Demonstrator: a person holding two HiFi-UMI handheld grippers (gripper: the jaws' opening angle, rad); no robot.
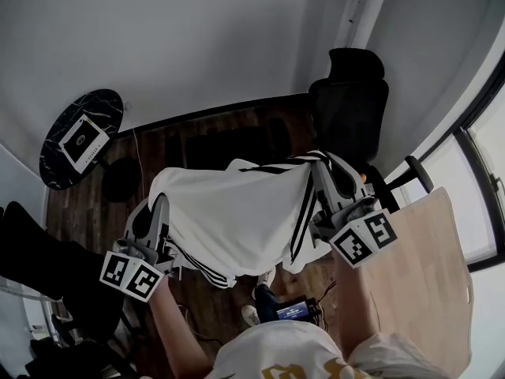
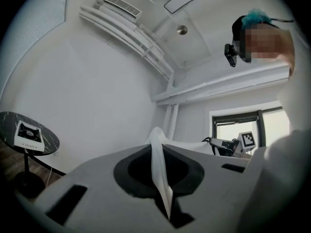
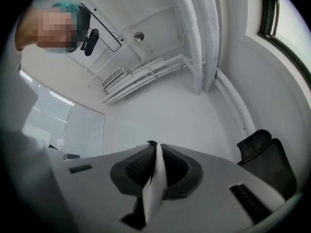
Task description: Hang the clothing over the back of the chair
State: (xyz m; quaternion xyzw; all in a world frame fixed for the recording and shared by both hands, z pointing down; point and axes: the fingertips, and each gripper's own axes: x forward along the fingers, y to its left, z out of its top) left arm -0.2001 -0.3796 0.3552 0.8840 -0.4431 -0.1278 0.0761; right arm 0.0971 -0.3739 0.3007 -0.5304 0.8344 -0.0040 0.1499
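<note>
A white garment with black stripes (image 1: 237, 212) hangs spread between my two grippers in the head view. My left gripper (image 1: 162, 200) is shut on its left edge, and a fold of white cloth (image 2: 160, 171) shows pinched between the jaws in the left gripper view. My right gripper (image 1: 319, 164) is shut on the right edge, with cloth (image 3: 155, 178) clamped between its pads. The black office chair (image 1: 351, 101) stands beyond the garment at the upper right, its high back (image 3: 265, 161) also seen at the right of the right gripper view.
A round dark side table (image 1: 79, 136) with a white device on it stands at the left near the wall. A light wooden desk (image 1: 422, 267) lies at the right by the window. Dark wood floor (image 1: 213, 133) lies in front of the chair.
</note>
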